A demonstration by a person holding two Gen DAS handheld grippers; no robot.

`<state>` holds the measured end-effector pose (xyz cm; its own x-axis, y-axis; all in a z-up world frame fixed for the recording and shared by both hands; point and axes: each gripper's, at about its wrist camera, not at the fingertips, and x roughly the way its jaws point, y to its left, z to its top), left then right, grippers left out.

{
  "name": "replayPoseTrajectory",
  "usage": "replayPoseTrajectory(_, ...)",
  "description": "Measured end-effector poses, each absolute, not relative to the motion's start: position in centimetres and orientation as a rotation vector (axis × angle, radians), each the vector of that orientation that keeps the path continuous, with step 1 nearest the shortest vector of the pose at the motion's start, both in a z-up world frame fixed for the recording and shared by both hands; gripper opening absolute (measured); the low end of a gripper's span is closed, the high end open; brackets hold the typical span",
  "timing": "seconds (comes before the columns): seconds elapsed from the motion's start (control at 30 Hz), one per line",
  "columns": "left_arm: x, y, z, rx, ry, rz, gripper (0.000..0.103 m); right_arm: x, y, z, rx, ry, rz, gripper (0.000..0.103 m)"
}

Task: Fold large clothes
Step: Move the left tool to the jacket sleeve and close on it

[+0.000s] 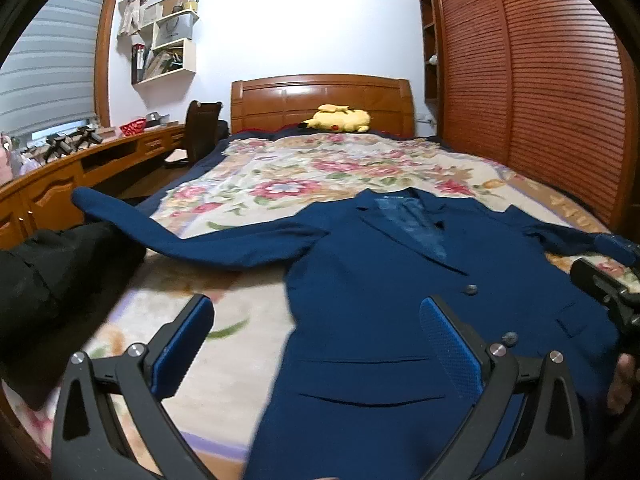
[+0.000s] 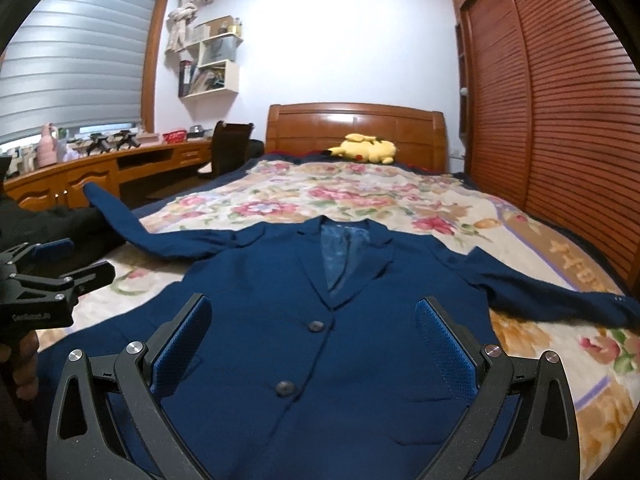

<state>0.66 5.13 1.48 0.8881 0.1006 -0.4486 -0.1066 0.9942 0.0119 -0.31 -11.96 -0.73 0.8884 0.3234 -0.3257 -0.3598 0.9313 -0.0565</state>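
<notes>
We had the navy blazer [image 2: 320, 320] spread face up, buttoned, across the lower centre of both views on the floral bedspread [image 2: 360, 196], sleeves flung out to either side, presumably so its seams lay flat for folding. Our left gripper [image 1: 316, 344] and right gripper [image 2: 312, 344] both hovered above it, spread wide and holding nothing.

A yellow plush toy [image 1: 338, 118] lies against the wooden headboard [image 1: 320, 96]. A floral bedspread [image 1: 320, 168] covers the bed. Wall shelves [image 1: 168, 44] hang above a curved desk [image 1: 80, 168]; a slatted wardrobe [image 1: 540, 100] stands opposite.
</notes>
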Motion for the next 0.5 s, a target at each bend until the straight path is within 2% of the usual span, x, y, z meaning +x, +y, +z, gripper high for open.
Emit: replayPoseTrajectory(0.5,2.5,11.1,1.9,0.013,0.527,0.17,0.103,3.0,-6.4,1.5,-0.126,0.34,0.44,0.103)
